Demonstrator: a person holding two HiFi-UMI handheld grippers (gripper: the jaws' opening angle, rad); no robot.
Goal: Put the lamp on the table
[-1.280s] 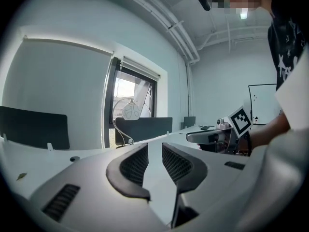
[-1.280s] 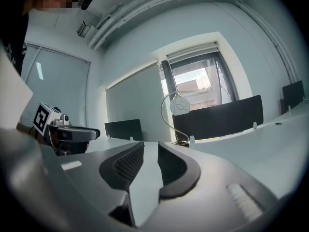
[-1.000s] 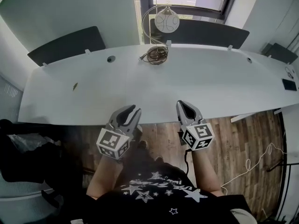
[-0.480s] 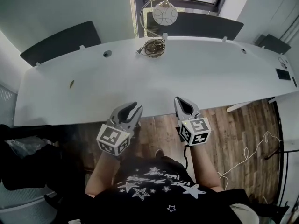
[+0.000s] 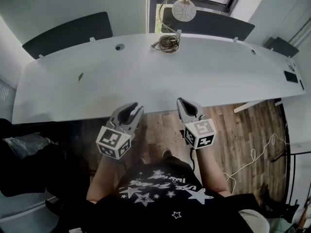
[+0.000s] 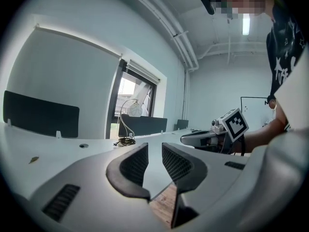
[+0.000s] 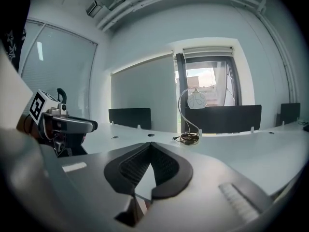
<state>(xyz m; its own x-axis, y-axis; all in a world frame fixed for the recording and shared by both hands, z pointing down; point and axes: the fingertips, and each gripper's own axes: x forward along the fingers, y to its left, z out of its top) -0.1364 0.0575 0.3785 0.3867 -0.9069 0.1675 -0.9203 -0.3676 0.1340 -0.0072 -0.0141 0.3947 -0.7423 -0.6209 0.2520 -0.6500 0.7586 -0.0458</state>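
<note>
The lamp (image 5: 183, 9) has a white globe shade on a thin arched stem. Its base, with a coiled cable (image 5: 168, 42), stands at the far edge of the long white table (image 5: 146, 81). Both grippers hang at the near edge, far from the lamp. My left gripper (image 5: 131, 109) is open, with a clear gap between its jaws and nothing in it (image 6: 154, 151). My right gripper (image 5: 183, 104) is shut and empty, its tips meeting (image 7: 150, 149). The lamp (image 6: 134, 110) (image 7: 197, 99) shows far ahead in both gripper views.
Dark divider panels (image 5: 68, 33) (image 5: 209, 23) line the table's back edge, with a window behind the lamp. A small brown scrap (image 5: 80, 75), a round grommet (image 5: 118, 47) and a black flat item (image 5: 290, 76) lie on the table. White cables (image 5: 252, 159) trail over the wooden floor.
The head view has shifted, so the table and lamp sit further right and higher. Both grippers have stayed at the near edge, the left open and the right shut.
</note>
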